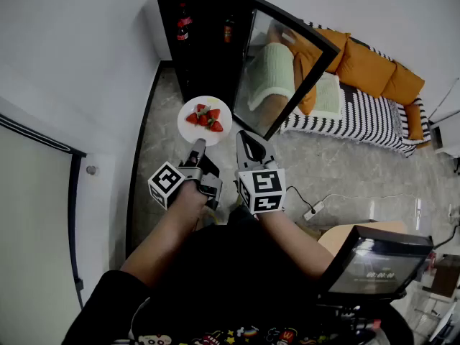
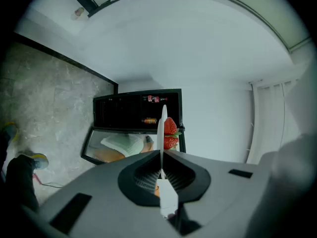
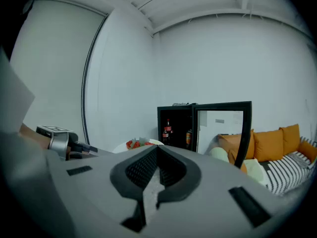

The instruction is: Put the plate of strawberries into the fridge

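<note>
A white plate (image 1: 205,121) with several red strawberries (image 1: 207,117) hangs in the air in front of the black fridge (image 1: 205,34). My left gripper (image 1: 198,146) is shut on the plate's near rim. In the left gripper view the plate (image 2: 163,125) stands edge-on between the closed jaws of the left gripper (image 2: 161,155), with strawberries (image 2: 170,133) to its right. The fridge door (image 1: 287,67) is swung open to the right. My right gripper (image 1: 248,146) is beside the plate, shut and holding nothing. In the right gripper view the right gripper (image 3: 157,148) points toward the fridge (image 3: 176,128).
Bottles (image 1: 184,26) stand on the fridge's upper shelf. A sofa with orange cushions (image 1: 370,67) and a striped blanket (image 1: 359,117) lies to the right. A power strip with a cable (image 1: 310,210) is on the stone floor. A monitor (image 1: 377,268) sits at the lower right.
</note>
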### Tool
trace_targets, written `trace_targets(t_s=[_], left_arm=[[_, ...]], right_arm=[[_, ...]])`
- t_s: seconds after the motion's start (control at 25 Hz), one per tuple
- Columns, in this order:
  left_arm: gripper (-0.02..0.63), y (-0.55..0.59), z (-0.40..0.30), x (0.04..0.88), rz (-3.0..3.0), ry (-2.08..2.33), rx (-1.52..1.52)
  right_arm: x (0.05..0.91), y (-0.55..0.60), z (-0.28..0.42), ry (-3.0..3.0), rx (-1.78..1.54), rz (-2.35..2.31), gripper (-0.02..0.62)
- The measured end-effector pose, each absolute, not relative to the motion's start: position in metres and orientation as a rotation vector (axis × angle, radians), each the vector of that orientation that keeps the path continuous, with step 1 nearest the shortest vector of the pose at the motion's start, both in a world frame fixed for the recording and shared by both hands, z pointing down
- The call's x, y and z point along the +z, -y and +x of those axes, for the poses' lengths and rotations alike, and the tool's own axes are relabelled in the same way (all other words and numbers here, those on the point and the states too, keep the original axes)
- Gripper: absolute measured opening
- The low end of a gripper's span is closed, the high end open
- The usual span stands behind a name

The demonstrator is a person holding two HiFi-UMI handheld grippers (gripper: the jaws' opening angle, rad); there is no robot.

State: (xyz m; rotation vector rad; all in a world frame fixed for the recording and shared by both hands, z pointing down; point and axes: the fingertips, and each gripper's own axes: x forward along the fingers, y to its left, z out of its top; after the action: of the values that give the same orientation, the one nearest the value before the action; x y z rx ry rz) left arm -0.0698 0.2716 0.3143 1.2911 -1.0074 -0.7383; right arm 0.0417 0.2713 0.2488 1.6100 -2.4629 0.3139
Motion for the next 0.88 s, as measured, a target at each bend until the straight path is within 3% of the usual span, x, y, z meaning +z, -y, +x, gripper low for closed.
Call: trace_targets(t_s=[0.44,0.88], left_arm=[[0.017,-0.269,-0.069,0.316,1.285,1.016,-0.759],[0.017,-0.19,0.003,0.344,1.235,1.095,-0.745]], right_arm=[[0.247,-0.269,0.041,2.504,0.275,1.602,0.005],[0.272,-0.179,0.11,2.571,0.349,1.496,0.005]])
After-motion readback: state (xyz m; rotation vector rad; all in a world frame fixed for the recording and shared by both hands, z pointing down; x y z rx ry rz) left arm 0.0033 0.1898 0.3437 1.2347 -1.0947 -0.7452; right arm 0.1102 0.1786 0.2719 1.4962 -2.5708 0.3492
